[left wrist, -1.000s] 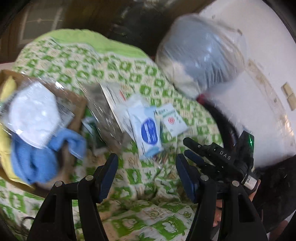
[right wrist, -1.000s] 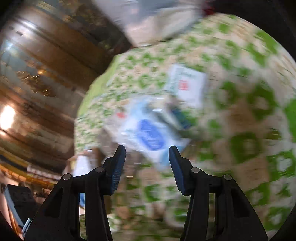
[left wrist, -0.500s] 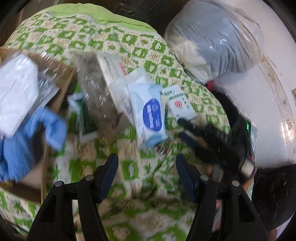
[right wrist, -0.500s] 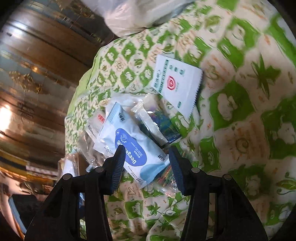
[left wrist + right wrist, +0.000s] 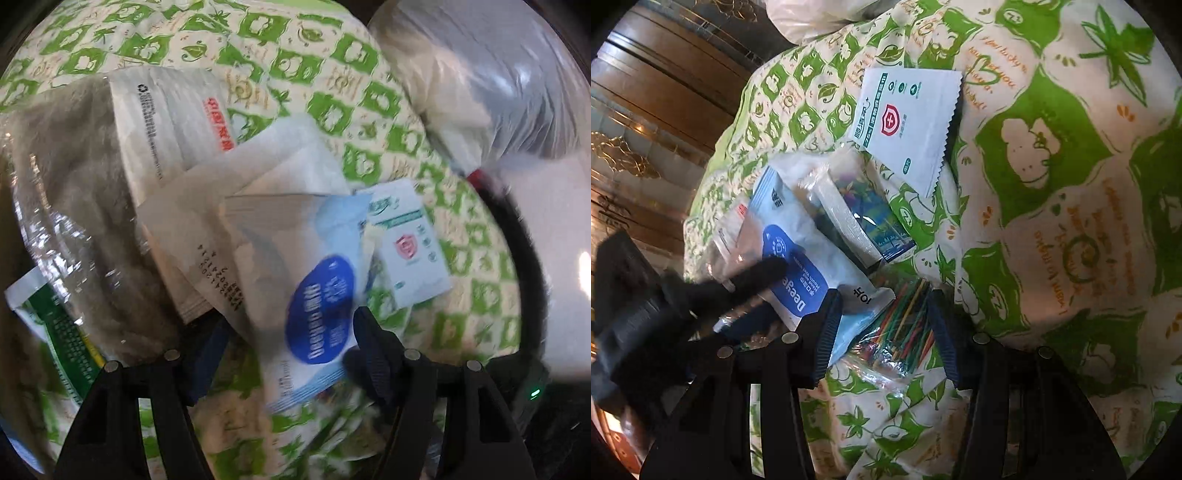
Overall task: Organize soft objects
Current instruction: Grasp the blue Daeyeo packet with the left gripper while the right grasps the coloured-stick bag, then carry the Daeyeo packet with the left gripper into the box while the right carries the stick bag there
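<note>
A pile of soft packets lies on a green-and-cream patterned bedspread (image 5: 369, 92). A pale blue wet-wipe pack with a dark blue oval label (image 5: 317, 306) lies between the fingers of my open left gripper (image 5: 288, 339); it also shows in the right wrist view (image 5: 805, 254). My right gripper (image 5: 882, 328) is open over a clear bag of coloured sticks (image 5: 901, 332). The left gripper's fingers (image 5: 753, 277) reach onto the wipe pack from the left. A small white sachet with a red shield (image 5: 908, 122) lies farther back, also seen from the left wrist (image 5: 406, 247).
A white pouch with red print (image 5: 170, 122), a clear bag of grey-brown stuff (image 5: 74, 192) and a green-printed packet (image 5: 62, 332) lie left. A big clear bag of bedding (image 5: 491, 81) sits far right. A clear pack with purple and blue print (image 5: 857, 214) lies beside the wipes.
Both grippers have moved forward and down onto the pile. The left gripper's fingers now straddle the wipe pack; the cardboard box with blue cloth has left its view.
</note>
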Available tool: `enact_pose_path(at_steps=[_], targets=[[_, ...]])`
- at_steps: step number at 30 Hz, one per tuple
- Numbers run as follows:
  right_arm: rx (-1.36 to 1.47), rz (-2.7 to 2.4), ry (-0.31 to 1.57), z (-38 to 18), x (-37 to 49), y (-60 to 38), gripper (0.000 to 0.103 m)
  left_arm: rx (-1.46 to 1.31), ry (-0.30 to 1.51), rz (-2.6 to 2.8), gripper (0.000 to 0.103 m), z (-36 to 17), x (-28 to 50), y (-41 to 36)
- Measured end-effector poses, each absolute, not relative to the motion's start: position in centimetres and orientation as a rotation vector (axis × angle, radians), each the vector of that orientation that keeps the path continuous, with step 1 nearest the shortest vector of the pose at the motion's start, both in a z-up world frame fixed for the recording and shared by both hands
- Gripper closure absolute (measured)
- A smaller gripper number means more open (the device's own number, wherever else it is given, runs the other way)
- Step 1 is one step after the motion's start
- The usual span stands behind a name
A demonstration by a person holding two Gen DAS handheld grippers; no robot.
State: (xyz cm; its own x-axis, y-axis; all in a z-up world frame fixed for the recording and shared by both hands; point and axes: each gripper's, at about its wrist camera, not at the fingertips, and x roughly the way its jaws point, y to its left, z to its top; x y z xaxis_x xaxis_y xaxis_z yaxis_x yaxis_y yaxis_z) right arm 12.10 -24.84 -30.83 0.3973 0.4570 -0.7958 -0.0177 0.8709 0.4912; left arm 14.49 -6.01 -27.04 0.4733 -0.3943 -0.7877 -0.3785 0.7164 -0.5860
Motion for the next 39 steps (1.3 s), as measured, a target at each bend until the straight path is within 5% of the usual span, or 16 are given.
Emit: enact_pose_path(at_steps=[10,20,30,34,39], targets=[[0.457,0.311,1.124,-31.2,12.0,-25.2,0.054,-0.816,1.099,-0.044,0.085,-27.6,13.3,-6.7],[0.582,0.295,1.149,-29.9,10.6,-27.2,0.054,-0.95,1.101,-0.03,0.091,-26.9,6.5,-1.6],[0.281,0.093,1.347,-31.1,12.3,-21.7,0.046,-0.945,1.021,-0.077,0.092,-22.3,1.0,0.4],[0.292,0.064,1.311,-30.3,10.9,-22.5,0.076,-0.96,0.995,-0.093,0.093,-22.0,-0.1,1.0],[0.517,0.183,1.204,-27.8,7.2,-26.2,0.079,-1.011,1.004,-0.126,0.093,-22.7,-1.1,1.2]])
